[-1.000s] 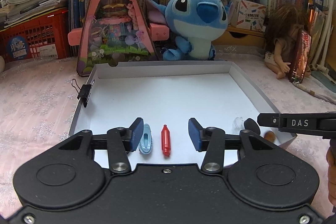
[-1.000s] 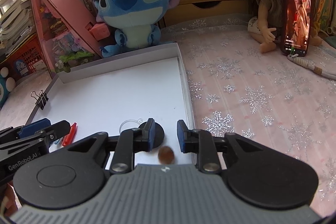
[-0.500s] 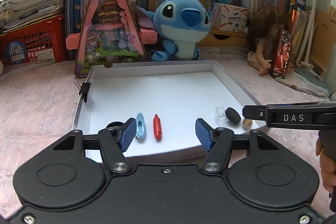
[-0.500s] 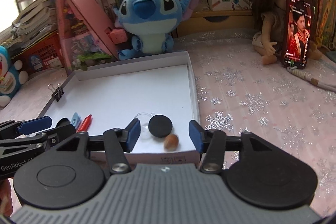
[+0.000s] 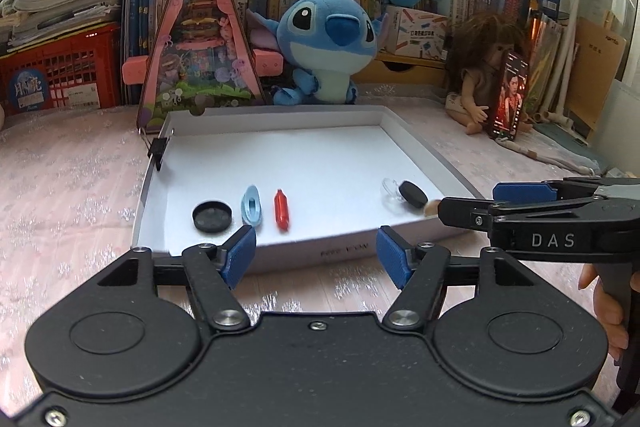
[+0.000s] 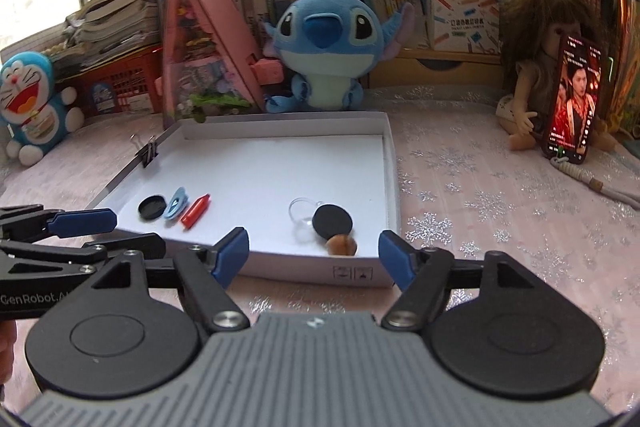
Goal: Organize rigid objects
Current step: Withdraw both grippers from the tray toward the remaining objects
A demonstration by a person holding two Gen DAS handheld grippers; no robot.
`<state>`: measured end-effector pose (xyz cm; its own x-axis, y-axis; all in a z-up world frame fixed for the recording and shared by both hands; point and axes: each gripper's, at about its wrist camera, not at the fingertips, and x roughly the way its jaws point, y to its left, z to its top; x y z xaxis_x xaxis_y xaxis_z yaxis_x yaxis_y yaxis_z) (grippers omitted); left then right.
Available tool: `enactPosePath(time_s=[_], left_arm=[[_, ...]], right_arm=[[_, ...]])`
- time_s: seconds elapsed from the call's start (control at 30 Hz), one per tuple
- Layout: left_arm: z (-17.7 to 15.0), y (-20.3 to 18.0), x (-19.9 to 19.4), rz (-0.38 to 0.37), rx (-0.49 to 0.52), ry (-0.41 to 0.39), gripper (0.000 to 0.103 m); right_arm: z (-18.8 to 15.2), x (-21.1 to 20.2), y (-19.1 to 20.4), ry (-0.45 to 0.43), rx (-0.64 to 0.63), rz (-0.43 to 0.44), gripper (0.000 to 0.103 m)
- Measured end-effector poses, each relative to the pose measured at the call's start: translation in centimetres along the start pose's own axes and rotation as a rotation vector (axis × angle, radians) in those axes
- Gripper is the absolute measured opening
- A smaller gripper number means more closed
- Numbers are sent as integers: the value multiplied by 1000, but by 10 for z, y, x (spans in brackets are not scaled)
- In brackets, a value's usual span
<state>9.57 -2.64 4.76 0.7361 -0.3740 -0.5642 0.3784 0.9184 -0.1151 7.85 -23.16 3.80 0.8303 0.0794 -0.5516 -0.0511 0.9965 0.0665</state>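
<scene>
Small rigid pieces laid out in two groups inside the shallow white cardboard tray (image 5: 420,147); both grippers held just outside its near wall.

Left gripper (image 5: 316,257): jaws opening, nothing between; black round cap (image 5: 212,215), light-blue plastic clip (image 5: 252,205), red plastic tube (image 5: 281,210) lie beyond it. Right gripper (image 6: 314,253): jaws opening, empty; black disc (image 6: 333,221), clear ring (image 6: 303,213), brown nut (image 6: 341,244) just ahead. Grouping presumably deliberate.

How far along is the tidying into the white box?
Six small items already lie in the white box: black cap, blue clip and red piece in one group; clear cup, black disc and brown nut in the other. Nothing is in hand: both hand-held grippers, left and right, are opening, empty, outside the box. No loose pieces show outside it.
</scene>
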Motion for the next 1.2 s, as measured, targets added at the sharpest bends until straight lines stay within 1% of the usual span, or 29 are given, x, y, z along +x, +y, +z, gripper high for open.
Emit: enactPosePath(time_s=[0.37,0.53,0.83,1.0,1.07,1.1,1.13,1.17,1.2], left_arm=[[-23,0,-19,-8,-6,-7,65],[-35,2,-25,-17,-20,10,65],[-56,-1,-34,-28,-13,17,65],[-68,-1,-40,-31,-4,12,65],[-72,-1,-41,-32,10,21,62],[-74,-1,-42,-27,15,24,59],[-76,-1,-42,-23,21,29,53],[-78,0,-42,-20,27,37,50],[-80,0,-43,-15,32,44,42]], right_arm=[[-23,-17,6,-4,-31,26,85],[-35,-25,10,-14,-55,30,87],[-59,-34,15,-20,-90,19,87],[-74,-45,17,-51,-107,-6,88],[-80,-49,18,-58,-123,-12,88],[-82,-51,19,-60,-133,-16,88],[-84,-52,20,-62,-145,-23,88],[-86,-52,21,-64,-157,-31,88],[-87,-52,22,-65,-169,-38,88]])
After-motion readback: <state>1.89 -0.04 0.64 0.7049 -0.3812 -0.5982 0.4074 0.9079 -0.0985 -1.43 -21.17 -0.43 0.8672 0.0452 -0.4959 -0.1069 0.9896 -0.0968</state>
